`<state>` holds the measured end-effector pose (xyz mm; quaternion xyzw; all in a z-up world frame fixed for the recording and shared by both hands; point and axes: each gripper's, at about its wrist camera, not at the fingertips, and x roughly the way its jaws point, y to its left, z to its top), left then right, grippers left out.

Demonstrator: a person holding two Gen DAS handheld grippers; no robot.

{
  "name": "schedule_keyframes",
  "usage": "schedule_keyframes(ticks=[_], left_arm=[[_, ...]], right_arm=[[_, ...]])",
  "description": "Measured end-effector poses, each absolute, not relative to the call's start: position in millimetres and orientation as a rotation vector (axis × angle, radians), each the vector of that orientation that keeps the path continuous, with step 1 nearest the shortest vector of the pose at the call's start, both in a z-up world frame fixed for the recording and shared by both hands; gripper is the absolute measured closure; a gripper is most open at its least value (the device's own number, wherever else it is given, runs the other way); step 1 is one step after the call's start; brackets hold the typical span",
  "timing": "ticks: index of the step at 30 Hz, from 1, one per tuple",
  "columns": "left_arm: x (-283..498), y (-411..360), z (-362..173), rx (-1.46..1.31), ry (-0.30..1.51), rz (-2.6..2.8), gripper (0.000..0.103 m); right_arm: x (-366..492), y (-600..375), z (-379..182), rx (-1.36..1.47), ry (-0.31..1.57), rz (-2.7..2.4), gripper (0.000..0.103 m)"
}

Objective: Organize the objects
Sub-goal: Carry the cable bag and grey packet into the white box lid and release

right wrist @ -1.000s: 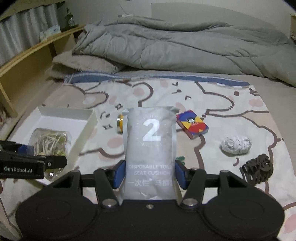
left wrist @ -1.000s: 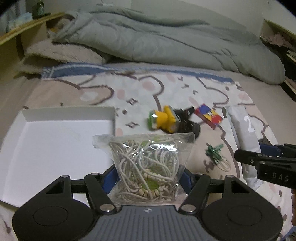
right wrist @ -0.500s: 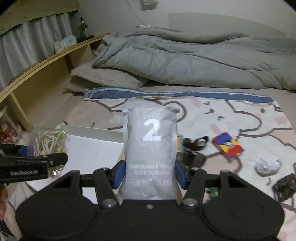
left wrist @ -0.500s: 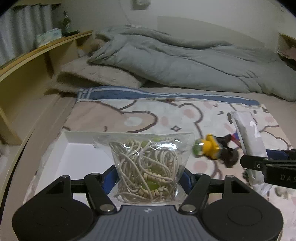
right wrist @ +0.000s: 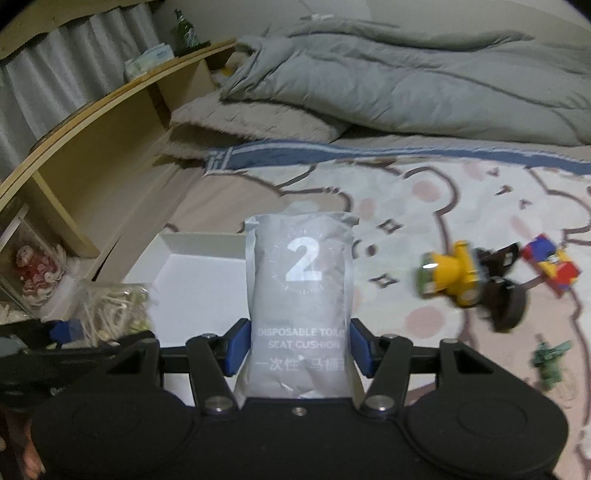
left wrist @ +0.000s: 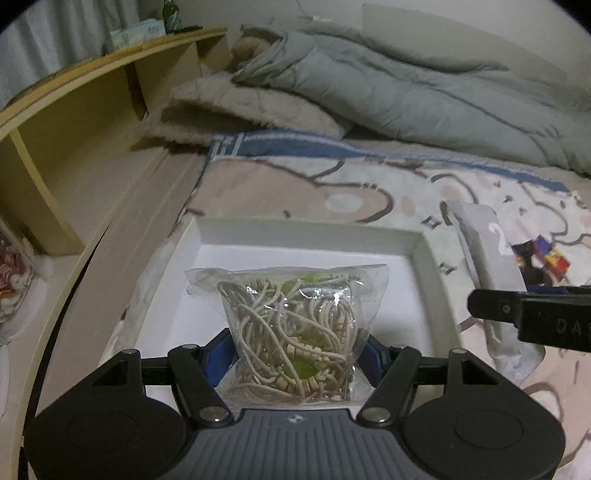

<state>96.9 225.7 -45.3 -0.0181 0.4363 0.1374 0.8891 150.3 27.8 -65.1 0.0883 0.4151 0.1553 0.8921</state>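
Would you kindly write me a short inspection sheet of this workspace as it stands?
Surface: patterned blanket on a bed.
Job's things: white tray; clear bag of cords; grey seat-cushion packet.
Clutter: yellow toy, coloured box, green toy.
Grippers: left gripper shut on the bag above the tray; right gripper shut on the packet.
Cables: nothing seen loose.
Surroundings: grey duvet, wooden shelf, green bottle.

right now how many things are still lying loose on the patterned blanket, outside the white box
3 in view: a yellow toy vehicle, a red, blue and yellow block piece right of it, and a small green toy nearer the camera. More may lie beyond the frame.
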Motion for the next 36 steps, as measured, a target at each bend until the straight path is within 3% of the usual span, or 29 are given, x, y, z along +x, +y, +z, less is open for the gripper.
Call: schedule_keyframes(ticks=[11, 17, 36], left_arm=[[96, 258, -70, -0.043, 0.973, 0.303, 0.033], [98, 261, -84, -0.004, 1.032, 0.317, 0.018], [92, 261, -82, -0.071, 1.047, 0.317, 0.017]], right_arm=[[163, 79, -96, 0.206, 0.952, 0.337, 0.044], [165, 84, -109, 0.224, 0.990, 0.329, 0.025], [159, 70, -105, 0.186, 1.001, 0.323, 0.024]])
